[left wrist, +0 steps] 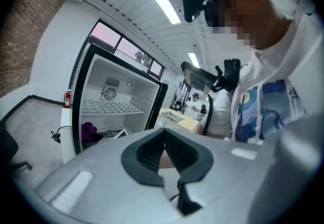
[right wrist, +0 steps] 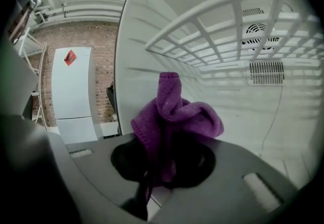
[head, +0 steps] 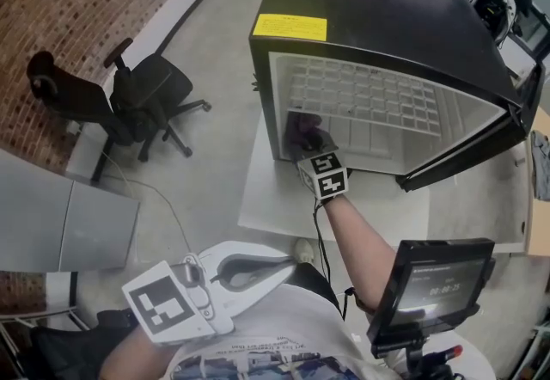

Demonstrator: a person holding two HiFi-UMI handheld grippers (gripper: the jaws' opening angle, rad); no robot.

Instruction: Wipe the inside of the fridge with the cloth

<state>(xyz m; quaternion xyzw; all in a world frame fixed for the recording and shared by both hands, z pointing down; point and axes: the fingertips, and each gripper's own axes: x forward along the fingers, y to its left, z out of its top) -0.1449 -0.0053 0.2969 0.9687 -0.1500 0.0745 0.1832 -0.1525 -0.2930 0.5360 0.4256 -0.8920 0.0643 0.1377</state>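
The wiping step is in hand. The right gripper (right wrist: 163,164) is clamped on the crumpled purple knitted cloth (right wrist: 178,114) inside the black, white-lined fridge (head: 391,21), near its left wall. The left gripper (left wrist: 164,144), its jaws together on nothing, hangs outside. The next move probably calls for pressing the cloth flat to the wall and sweeping.

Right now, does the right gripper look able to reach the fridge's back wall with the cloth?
Probably yes: the right gripper, shut on the purple cloth, is inside the open fridge below the wire shelf, with nothing before the back wall.
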